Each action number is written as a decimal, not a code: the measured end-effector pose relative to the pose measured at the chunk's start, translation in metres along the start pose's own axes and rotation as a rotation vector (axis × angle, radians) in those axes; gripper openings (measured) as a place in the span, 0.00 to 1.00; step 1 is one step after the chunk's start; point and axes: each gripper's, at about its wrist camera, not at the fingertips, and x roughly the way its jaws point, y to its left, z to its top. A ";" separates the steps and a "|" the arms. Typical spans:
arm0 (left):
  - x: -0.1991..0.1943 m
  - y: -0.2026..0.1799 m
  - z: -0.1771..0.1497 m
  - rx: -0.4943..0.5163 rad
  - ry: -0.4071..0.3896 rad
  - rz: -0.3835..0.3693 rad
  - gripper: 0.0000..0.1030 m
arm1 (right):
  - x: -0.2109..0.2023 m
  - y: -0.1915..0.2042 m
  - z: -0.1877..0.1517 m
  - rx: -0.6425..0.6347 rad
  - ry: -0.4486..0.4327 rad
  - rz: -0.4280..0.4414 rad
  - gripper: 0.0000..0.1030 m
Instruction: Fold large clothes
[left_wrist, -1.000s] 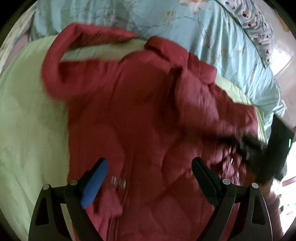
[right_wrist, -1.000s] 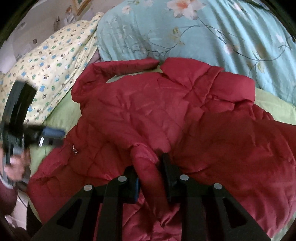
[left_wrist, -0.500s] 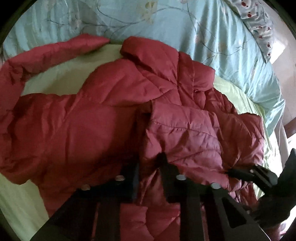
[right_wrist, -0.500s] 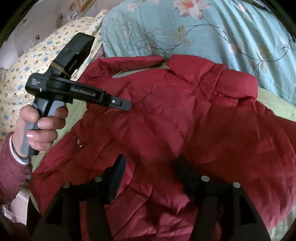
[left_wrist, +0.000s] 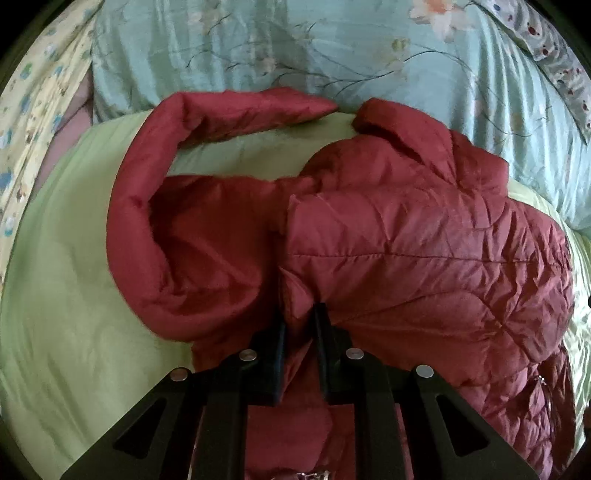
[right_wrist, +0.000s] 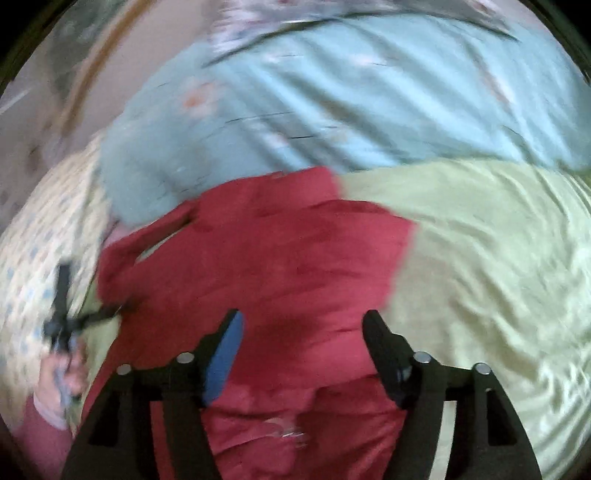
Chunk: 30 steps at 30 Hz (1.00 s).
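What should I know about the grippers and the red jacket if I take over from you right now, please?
Left gripper: shut on a fold of the red jacket near its front edge.
Right gripper: jaws opening, nothing between them, above the jacket; that view is blurred.
Jacket: on the green sheet, collar toward the blue floral quilt. One side is folded over the body; the other sleeve lies curved out on the sheet.
Left to do: probably bring that sleeve in, then fold the body.

Bed: green sheet (left_wrist: 74, 295), blue floral quilt (left_wrist: 258, 55), yellow patterned pillow (left_wrist: 33, 92).
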 end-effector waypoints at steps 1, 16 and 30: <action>0.003 -0.001 -0.002 0.001 0.009 -0.005 0.14 | 0.003 -0.008 0.003 0.034 0.007 -0.013 0.70; -0.006 -0.009 -0.005 0.032 0.035 -0.025 0.14 | 0.096 -0.059 0.014 0.349 0.163 0.166 0.24; 0.015 -0.008 -0.007 0.029 0.057 -0.066 0.16 | 0.088 -0.045 0.015 0.200 0.147 -0.103 0.48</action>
